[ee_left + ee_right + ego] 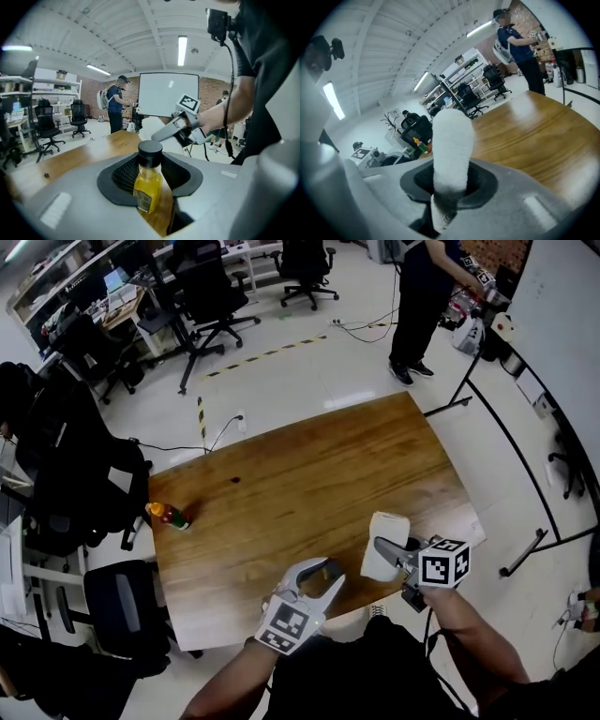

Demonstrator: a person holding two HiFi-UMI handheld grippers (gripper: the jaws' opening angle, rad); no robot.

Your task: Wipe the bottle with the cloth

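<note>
A small bottle (149,183) of yellow liquid with a black cap stands upright between the jaws of my left gripper (151,180), which is shut on it. In the head view the left gripper (323,576) hovers over the near edge of the wooden table (309,474), and its jaws hide the bottle. My right gripper (386,554) is shut on a folded white cloth (385,538), a little right of the left one. The cloth (451,150) sticks up out of the right gripper (450,187). From the left gripper view, the cloth (150,125) hangs just behind the bottle cap without touching it.
A second small bottle (170,516) with an orange top lies at the table's left edge. A white sheet (469,526) lies on the right corner. Office chairs (66,484) crowd the left side. A person (422,306) stands beyond the table near a whiteboard (562,296).
</note>
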